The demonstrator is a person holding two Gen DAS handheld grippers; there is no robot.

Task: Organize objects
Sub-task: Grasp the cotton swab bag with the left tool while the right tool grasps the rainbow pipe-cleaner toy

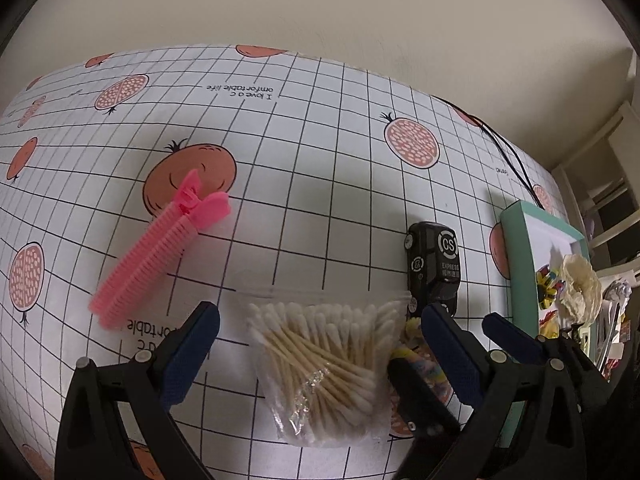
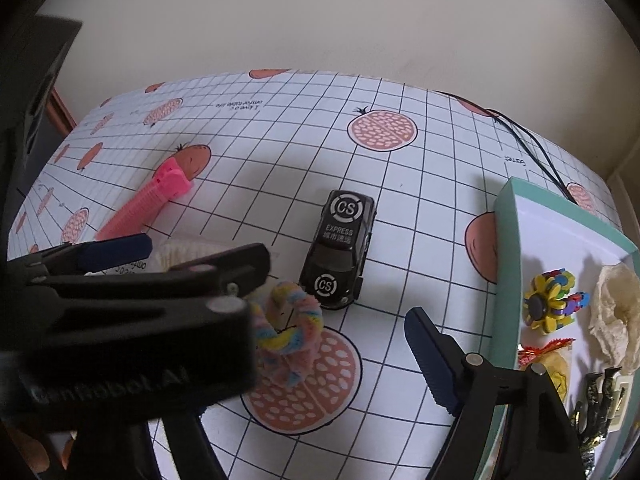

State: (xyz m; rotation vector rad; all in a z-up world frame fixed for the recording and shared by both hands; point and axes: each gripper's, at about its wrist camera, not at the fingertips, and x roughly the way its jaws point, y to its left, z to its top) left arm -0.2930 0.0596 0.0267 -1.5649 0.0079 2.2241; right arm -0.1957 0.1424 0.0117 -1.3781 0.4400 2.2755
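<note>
A clear bag of cotton swabs point(image 1: 320, 364) lies on the gridded tablecloth between the fingers of my left gripper point(image 1: 320, 308), which is open and straddles it without touching. A pink ridged hair clip point(image 1: 160, 248) lies to the left, and a black toy car point(image 1: 434, 268) to the right. In the right wrist view, a pastel fuzzy hair tie point(image 2: 292, 320) lies in front of the car point(image 2: 340, 248), inside my open right gripper point(image 2: 316, 320). The left gripper's body point(image 2: 120, 320) hides the right gripper's left finger. Only a strip of the swab bag point(image 2: 180, 252) shows there.
A teal-rimmed box point(image 2: 508, 264) stands at the table's right edge. It holds a yellow flower toy point(image 2: 548, 300), a cream crumpled piece point(image 2: 616, 312) and snack packets. A black cable point(image 2: 536, 148) runs behind the box. A wall borders the far edge.
</note>
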